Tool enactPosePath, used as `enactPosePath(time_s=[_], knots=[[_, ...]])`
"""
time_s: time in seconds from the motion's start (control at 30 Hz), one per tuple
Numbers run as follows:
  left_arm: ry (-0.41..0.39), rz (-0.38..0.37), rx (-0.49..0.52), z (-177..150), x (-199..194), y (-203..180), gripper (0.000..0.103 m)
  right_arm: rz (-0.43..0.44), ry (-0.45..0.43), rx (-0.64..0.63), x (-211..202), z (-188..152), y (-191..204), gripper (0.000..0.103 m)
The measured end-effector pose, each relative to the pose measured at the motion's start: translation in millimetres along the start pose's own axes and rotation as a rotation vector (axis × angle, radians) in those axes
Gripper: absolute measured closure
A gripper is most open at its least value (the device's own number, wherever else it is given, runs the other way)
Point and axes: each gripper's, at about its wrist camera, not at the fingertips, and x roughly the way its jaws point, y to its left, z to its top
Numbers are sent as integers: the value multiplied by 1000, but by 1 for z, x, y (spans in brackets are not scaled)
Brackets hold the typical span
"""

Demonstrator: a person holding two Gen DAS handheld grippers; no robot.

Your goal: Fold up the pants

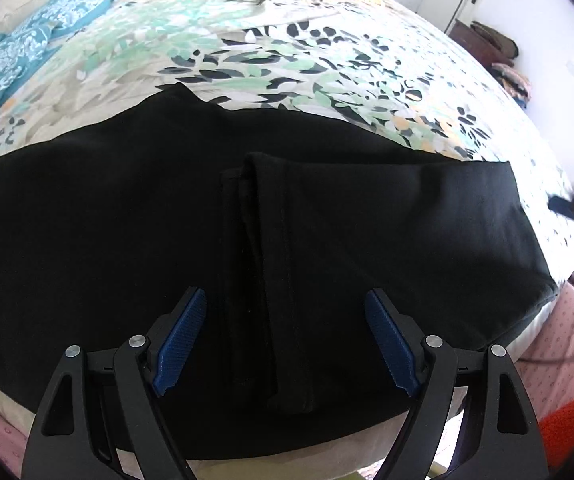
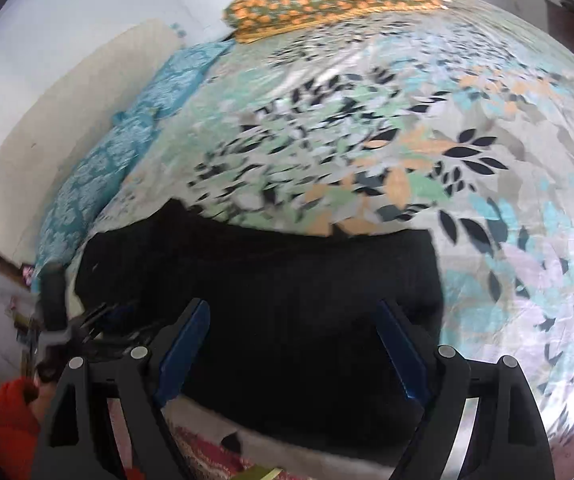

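Both grippers hang empty over black pants on a floral bed.

The pants (image 1: 247, 240) lie folded along the bedspread's (image 1: 287, 60) near edge; left gripper (image 1: 287, 344) and right gripper (image 2: 293, 348) gape wide above them, likely released to let the fold settle.

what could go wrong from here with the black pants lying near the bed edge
1. The black pants lie close to the near edge of the bed; a tug toward that edge might slide them off.
2. The folded-over layer lies loose with both grippers open, the left gripper and the right gripper, so a one-layer pinch could undo the fold.
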Motion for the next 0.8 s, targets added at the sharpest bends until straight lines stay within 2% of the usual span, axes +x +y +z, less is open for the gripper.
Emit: enactPosePath(time_s=[0.1,0.2,0.3,0.5,0.8], knots=[[3,-4,-6,0,0,-2,20,5,87,-30,21,-23,10,18],[4,0,4,-3,-1,-3,20,-23,162,34,46,-40,-2,18],[2,3,2,-5,-5,0,20,-8,122,60,40,-34,-4,18],[-31,-17,-49,-1,-14,8,20,-9,-35,31,11,-34,1,18],[-55,-15,-85,2,-21,17,20,-24,-80,21,5,-32,4,18]])
